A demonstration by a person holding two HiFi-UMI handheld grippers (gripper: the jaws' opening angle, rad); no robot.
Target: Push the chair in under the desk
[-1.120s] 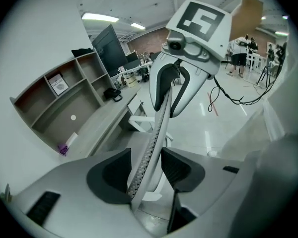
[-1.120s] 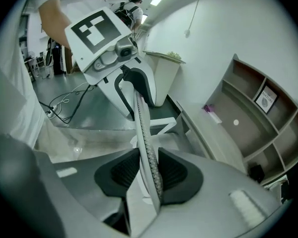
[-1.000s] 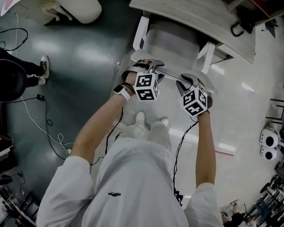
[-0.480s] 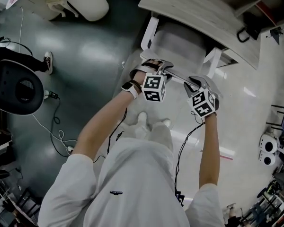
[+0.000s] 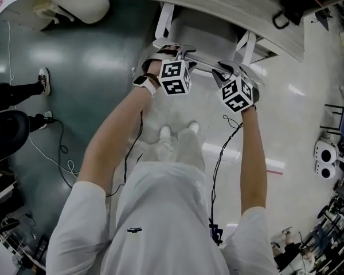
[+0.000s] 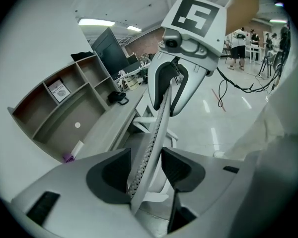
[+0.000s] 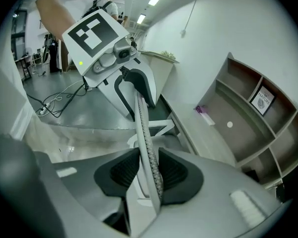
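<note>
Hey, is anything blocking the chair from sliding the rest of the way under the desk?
Nothing visible blocks it. The chair is already partly under the desk, and no object shows between them. The space deeper under the desk is hidden from view.

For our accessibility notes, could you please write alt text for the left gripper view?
The left gripper clamps the top edge of a grey mesh chair backrest; farther along, the right gripper holds the same edge. A desk and open shelves stand left.
</note>
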